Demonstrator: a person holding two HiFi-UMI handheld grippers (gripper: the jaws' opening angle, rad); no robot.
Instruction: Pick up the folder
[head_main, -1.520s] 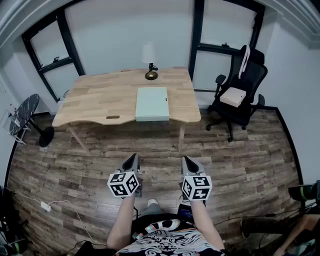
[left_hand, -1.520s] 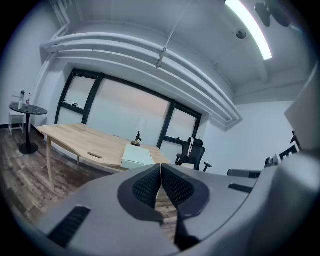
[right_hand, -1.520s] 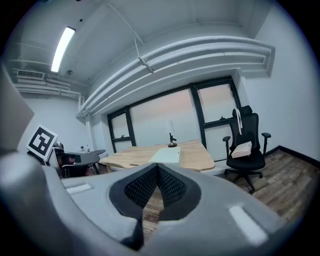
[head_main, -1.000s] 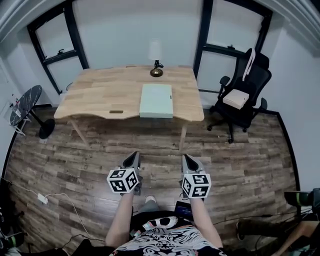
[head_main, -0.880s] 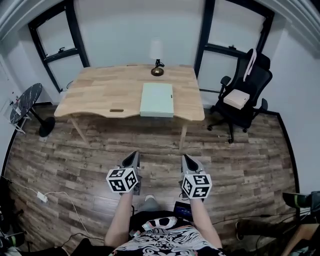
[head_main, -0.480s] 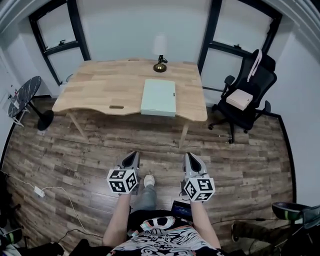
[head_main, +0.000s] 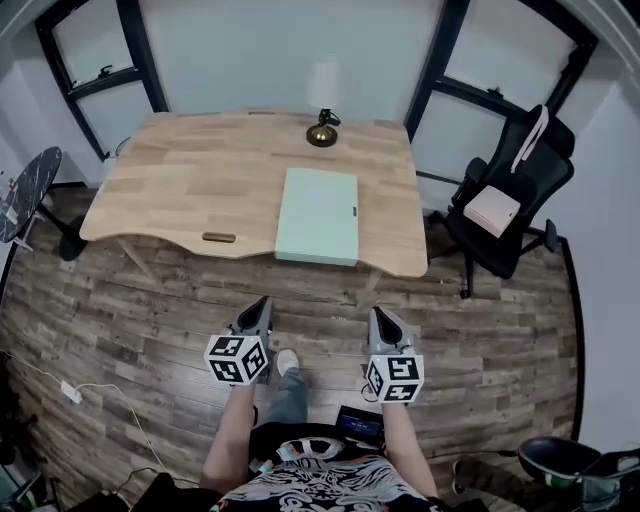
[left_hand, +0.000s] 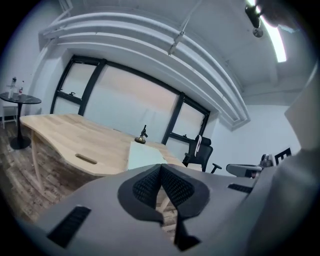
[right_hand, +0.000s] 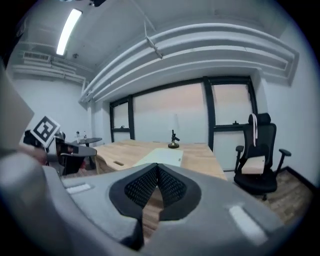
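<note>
A pale green folder (head_main: 319, 215) lies flat on the wooden desk (head_main: 180, 190), near its front edge, right of the middle. It also shows beyond the jaws in the left gripper view as the folder (left_hand: 142, 154) and in the right gripper view as the folder (right_hand: 162, 155). My left gripper (head_main: 261, 304) and right gripper (head_main: 378, 314) hover side by side over the floor, short of the desk. Both are shut with nothing between the jaws, which point toward the desk.
A small brass desk lamp (head_main: 322, 131) stands at the desk's back edge. A black office chair (head_main: 510, 205) with a box on its seat is right of the desk. A round black side table (head_main: 25, 190) is at the left. Cables lie on the wood floor (head_main: 130, 300).
The desk and folder have come closer and sit lower in the head view as I walked forward. Both grippers stayed shut and side by side.
</note>
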